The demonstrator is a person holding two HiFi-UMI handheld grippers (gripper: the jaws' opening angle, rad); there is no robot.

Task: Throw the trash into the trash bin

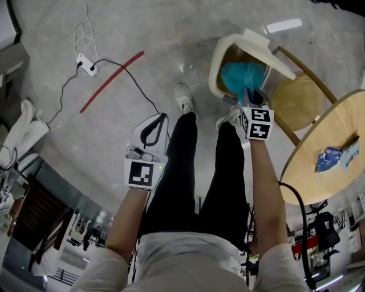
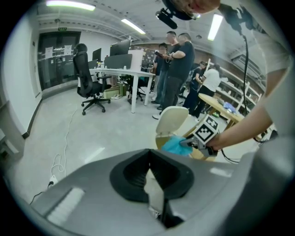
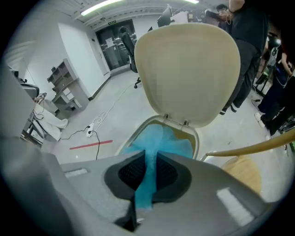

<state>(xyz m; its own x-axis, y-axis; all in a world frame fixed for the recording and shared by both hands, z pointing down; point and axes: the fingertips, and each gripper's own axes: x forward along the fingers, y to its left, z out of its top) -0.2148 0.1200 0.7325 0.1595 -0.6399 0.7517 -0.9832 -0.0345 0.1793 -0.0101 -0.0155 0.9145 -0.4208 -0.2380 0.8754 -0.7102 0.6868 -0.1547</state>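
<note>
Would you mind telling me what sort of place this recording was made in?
Probably an open-plan office or lab: a black office chair stands at a white desk bearing monitors, under ceiling strip lights.

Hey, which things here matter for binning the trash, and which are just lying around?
Job: blue trash in right hand-held gripper; pale scrap in left hand-held gripper; open trash bin.
Lying about: power strip, red tape, blue packets on round table, wooden chair.
</note>
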